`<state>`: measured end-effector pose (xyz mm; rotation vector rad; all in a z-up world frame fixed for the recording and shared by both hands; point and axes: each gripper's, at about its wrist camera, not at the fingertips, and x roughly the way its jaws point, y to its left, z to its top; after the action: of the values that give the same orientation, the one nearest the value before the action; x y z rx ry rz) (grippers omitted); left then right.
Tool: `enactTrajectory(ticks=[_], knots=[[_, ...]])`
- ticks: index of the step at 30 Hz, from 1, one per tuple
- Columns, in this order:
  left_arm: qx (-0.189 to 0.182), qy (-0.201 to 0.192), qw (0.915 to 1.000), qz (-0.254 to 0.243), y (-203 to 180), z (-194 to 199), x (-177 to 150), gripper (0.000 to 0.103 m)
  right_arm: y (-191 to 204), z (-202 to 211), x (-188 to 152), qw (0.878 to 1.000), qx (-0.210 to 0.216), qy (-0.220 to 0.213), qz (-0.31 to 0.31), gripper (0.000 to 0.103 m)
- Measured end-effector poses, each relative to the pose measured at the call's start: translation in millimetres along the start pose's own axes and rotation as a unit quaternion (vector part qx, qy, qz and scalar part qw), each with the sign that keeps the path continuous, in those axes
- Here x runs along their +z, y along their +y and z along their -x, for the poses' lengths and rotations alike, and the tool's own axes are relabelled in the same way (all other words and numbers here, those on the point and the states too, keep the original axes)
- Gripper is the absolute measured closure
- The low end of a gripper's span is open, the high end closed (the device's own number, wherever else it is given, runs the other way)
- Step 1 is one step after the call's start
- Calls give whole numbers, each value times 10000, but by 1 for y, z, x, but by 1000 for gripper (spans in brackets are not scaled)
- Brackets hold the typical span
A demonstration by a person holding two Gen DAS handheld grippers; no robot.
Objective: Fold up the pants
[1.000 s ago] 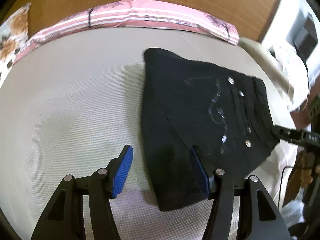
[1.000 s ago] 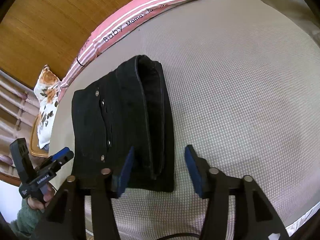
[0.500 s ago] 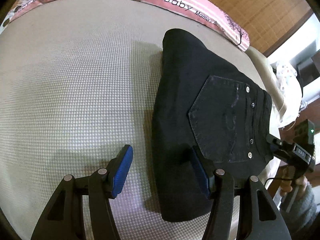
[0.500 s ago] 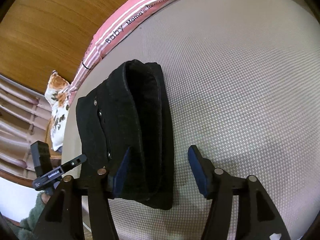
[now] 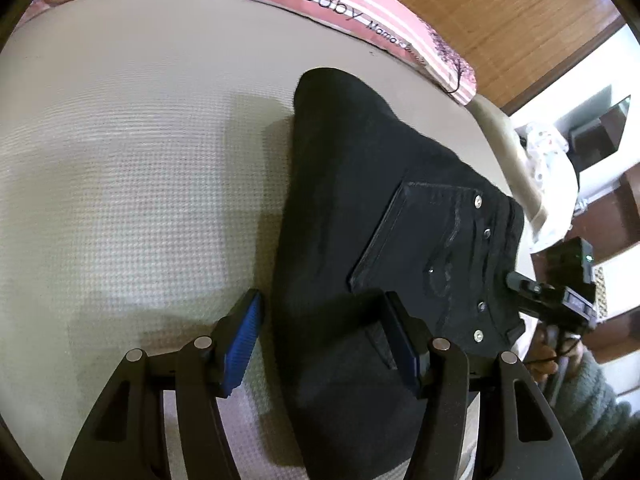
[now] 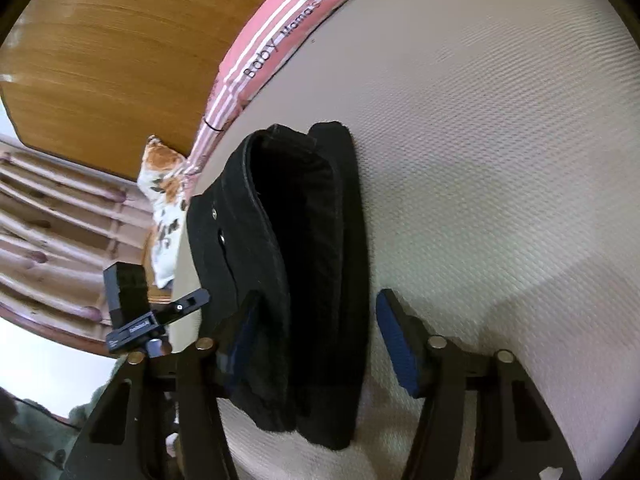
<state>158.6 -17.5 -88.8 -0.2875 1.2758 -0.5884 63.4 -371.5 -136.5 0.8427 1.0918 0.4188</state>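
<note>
A: Start close in. How does the left gripper stand?

B: Its jaws are spread wide, one blue pad over the mattress, the other above the black pants. They straddle the bundle's near left edge without pinching it.

A: And the right gripper?

B: Also spread. Its jaws stand on either side of the bundle's near end, with the stacked folds between them. Whether either pad touches the cloth I cannot tell.

A: Where are the pants, then?

B: Folded into a thick bundle lying on the mattress. The left wrist view shows a back pocket on top with a row of metal rivets along the waistband side. The right wrist view shows the layered folds end-on.

A: Anything beyond the bundle?

B: Each gripper shows in the other's view, just past the waistband edge. There is small white lettering on the clamp, too small to read.

A: Any writing you can read?

B: Yes, on the pink striped blanket along the mattress's far edge: "Baby", then smaller script starting "Mama's", the rest blurred. A tree is printed at its end. A floral pillow lies past the blanket, and a wooden headboard stands behind.
</note>
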Motion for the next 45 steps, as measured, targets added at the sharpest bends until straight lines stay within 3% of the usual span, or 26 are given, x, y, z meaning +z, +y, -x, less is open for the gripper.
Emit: enactTrajectory(ticks=[7, 14, 25, 34, 39, 45], knots=[[-30, -68, 9999, -155, -9, -10, 13, 42, -2, -20, 21, 9993, 311, 170, -76, 70], [135, -196, 9996, -165, -16, -15, 17, 42, 4, -27, 25, 9995, 304, 30, -10, 71], [939, -292, 9944, -376, -35, -22, 15, 47, 8, -31, 23, 9998, 134, -109, -124, 71], [1350, -363, 9885, -574, -50, -21, 11, 59, 25, -32, 23, 9991, -240, -325, -102, 76], [1552, -416, 9849, -650, -58, -18, 9, 72, 41, -29, 25, 9982, -419, -434, -65, 81], [1484, -498, 9857, -620, -59, -7, 10, 82, 64, -24, 27, 9980, -370, -513, 14, 84]])
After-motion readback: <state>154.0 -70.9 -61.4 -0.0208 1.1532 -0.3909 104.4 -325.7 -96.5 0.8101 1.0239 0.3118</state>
